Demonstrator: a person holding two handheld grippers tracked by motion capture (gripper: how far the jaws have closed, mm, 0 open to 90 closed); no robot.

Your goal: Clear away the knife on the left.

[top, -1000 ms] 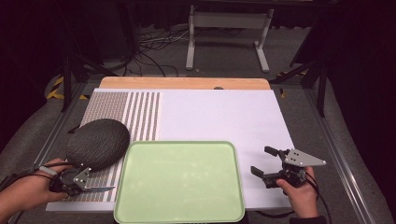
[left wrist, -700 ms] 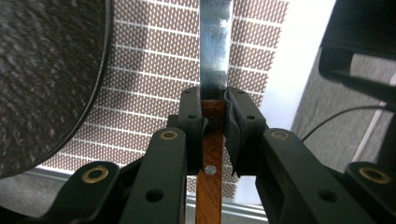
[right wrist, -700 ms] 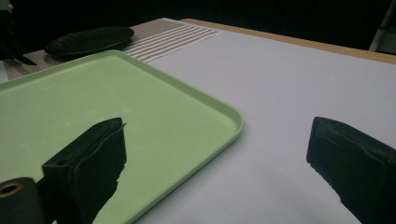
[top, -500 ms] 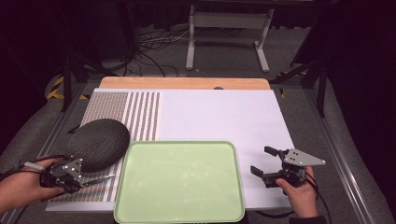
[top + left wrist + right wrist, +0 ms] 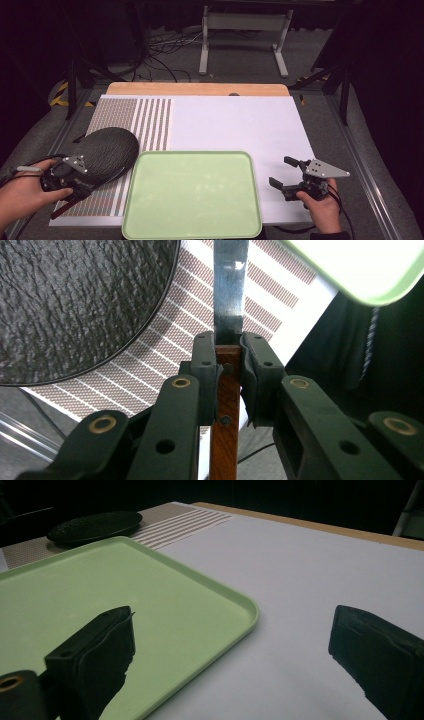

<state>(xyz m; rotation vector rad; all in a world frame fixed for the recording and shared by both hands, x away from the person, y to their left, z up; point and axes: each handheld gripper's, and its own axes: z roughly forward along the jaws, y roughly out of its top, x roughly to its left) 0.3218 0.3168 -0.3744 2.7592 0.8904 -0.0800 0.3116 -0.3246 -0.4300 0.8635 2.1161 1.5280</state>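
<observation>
**Inspector:** Left claw (image 5: 65, 192) is clamped on a knife (image 5: 229, 315); its jaws pinch the top of the brown wooden handle, right where the steel blade begins. Grip looks firm and centred.

**Clerk:** And the right claw (image 5: 284, 179)?

**Inspector:** Jaws wide apart, nothing between them. It hovers low over the white board (image 5: 235, 125), with the tray's (image 5: 192, 197) near corner just off to its left.

**Clerk:** Where does the knife sit relative to the left claw?

**Inspector:** Blade runs straight out ahead of the jaws, over the striped mat (image 5: 150, 375). From above, the knife slants down toward the mat's near edge. The dark plate (image 5: 107, 150) lies just beyond the claw, the tray close on its right.

**Clerk:** Progress?

**Inspector:** My reading: pickup is done, delivery is not. The knife appears lifted clear of the mat, though I cannot confirm the tip is off it. Tray and plate are both bare, so placing remains. Which one is the target I cannot tell.

**Clerk:** Condition of the knife?

**Inspector:** Flat, narrow, bright blade with a reflective face; reddish handle with two visible rivets. No damage seen.
</observation>
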